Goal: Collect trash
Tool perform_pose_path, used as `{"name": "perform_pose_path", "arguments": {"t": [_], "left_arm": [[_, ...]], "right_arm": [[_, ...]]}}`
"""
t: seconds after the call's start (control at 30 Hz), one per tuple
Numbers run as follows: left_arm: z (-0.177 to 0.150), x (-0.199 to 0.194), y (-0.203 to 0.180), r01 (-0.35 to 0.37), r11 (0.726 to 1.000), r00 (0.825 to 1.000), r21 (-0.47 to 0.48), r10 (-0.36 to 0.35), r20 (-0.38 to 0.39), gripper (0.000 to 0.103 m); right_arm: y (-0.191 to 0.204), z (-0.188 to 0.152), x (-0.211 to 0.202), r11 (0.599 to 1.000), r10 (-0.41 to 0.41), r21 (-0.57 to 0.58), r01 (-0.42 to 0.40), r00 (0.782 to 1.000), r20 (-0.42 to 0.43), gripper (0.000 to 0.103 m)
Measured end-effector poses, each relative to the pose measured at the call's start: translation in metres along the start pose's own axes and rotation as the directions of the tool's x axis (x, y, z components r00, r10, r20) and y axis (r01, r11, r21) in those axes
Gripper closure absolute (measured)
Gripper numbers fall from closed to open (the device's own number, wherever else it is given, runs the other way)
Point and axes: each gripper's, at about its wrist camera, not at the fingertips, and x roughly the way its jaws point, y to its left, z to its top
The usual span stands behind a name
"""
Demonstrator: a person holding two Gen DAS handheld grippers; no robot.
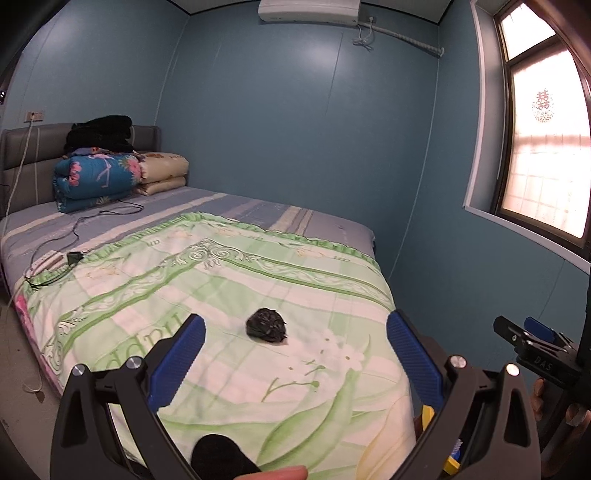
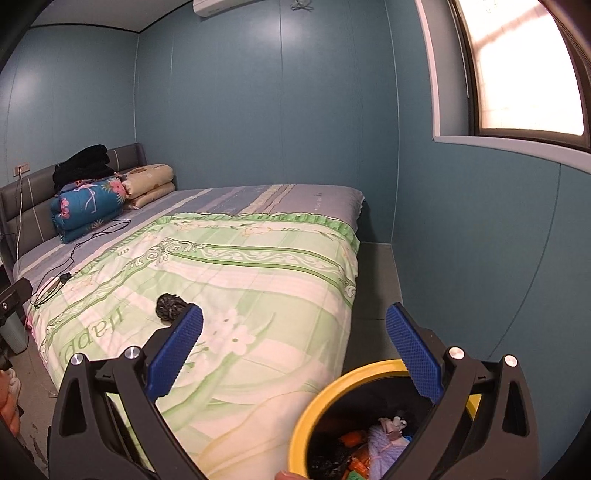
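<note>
So right up close, the left gripper (image 1: 295, 354) has its blue ribbed pads spread wide with nothing between them, just hanging over the foot end of the bed, and a fingertip (image 1: 273, 473) pokes in at the bottom edge of that view. The right gripper (image 2: 294, 350) is spread wide too, nothing pinched, and directly under it sits a round bin with a yellow rim and dark inside (image 2: 314, 406), already holding some stuff: a lilac bundle, orange bits, crumpled paper. In the left view the right gripper shows at the far right edge, beside the bed. A bit further out, the crumpled black plastic wad (image 1: 266, 325) lies on the pale green floral quilt (image 1: 221, 280), on its own, not touched by either gripper; from the right wrist view it sits just behind the left-hand pad. Past that, a black cable with a small adapter (image 1: 74, 257) trails across the quilt edge and the grey-blue striped sheet (image 1: 240, 203). At the headboard end there's a folded blue flowery blanket (image 1: 96, 177) with dark clothing piled on top, cream pillows beside it, then blue walls, a window (image 1: 546, 147) and a white air conditioner (image 1: 308, 11) up top.
</note>
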Motion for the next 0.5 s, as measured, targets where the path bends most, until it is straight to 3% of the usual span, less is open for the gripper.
{"name": "perform_pose_path", "arguments": {"t": [0.5], "left_arm": [[-0.004,-0.047,0.005,-0.039,0.999,0.995,0.003,0.039,0.087,0.008]], "right_arm": [[0.048,-0.005,-0.040,0.999,0.008,-0.054,-0.003,0.995,0.101,0.008]]}}
